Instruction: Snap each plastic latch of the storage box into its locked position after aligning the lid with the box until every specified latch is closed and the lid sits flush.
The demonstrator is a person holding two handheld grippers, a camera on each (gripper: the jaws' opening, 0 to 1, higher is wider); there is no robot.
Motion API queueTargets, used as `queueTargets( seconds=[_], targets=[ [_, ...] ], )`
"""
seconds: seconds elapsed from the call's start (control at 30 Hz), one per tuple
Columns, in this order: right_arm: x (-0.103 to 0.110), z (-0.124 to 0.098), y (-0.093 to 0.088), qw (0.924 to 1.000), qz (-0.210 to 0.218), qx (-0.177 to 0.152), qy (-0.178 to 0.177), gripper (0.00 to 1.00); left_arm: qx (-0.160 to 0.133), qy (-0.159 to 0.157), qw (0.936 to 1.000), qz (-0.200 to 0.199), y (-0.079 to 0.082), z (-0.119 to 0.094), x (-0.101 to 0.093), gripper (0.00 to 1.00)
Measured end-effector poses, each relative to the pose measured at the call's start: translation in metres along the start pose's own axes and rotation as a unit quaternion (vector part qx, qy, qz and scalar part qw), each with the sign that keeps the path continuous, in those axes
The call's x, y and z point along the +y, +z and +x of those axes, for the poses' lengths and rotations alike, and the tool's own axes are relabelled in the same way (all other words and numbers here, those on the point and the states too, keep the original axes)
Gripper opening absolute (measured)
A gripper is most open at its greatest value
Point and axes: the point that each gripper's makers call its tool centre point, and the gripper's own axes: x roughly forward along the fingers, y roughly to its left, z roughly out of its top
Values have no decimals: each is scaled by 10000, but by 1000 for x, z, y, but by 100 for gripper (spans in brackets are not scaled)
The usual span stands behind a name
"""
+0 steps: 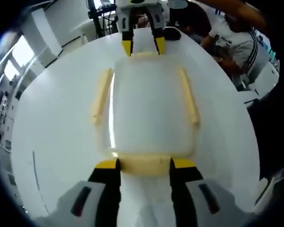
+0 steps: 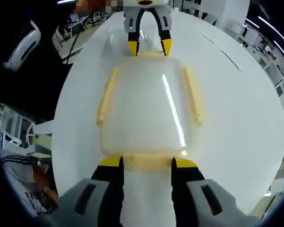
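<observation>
A translucent rectangular plastic storage box point(image 1: 149, 111) with a frosted lid sits at the centre of both views on a round white table point(image 1: 52, 123). Four pale yellow plastic latches ring it: a long one down the left side of the left gripper view point(image 1: 102, 97), a long one down the right point(image 1: 189, 97), and a short one at each end.

At the bottom of the left gripper view, the left gripper point(image 1: 144, 164) has its yellow-tipped black jaws spread apart, one at each end of the near end latch point(image 1: 144, 165); whether the tips touch it I cannot tell. At the bottom of the right gripper view, the right gripper point(image 2: 148, 162) is likewise spread wide astride the opposite end latch point(image 2: 148, 163). Each gripper also appears at the top centre of the other's view, jaws parted.

The lid looks aligned, so I judge the step in hand to be closing the two end latches. Next, each gripper likely needs to press its latch firmly against the box wall until it snaps, then the long side latches follow
</observation>
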Motion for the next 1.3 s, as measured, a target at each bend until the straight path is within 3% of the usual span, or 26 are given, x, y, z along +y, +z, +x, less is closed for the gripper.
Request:
queueTargets(
  seconds=[0.43, 1.3],
  targets=[
    [11, -22, 3, 10000, -6, -17, -77, 37, -108, 35, 9999, 15, 13, -14, -8, 39],
    [25, -48, 45, 9993, -318, -48, -191, 37, -150, 235, 9994, -182, 6, -60, -32, 39]
  ],
)
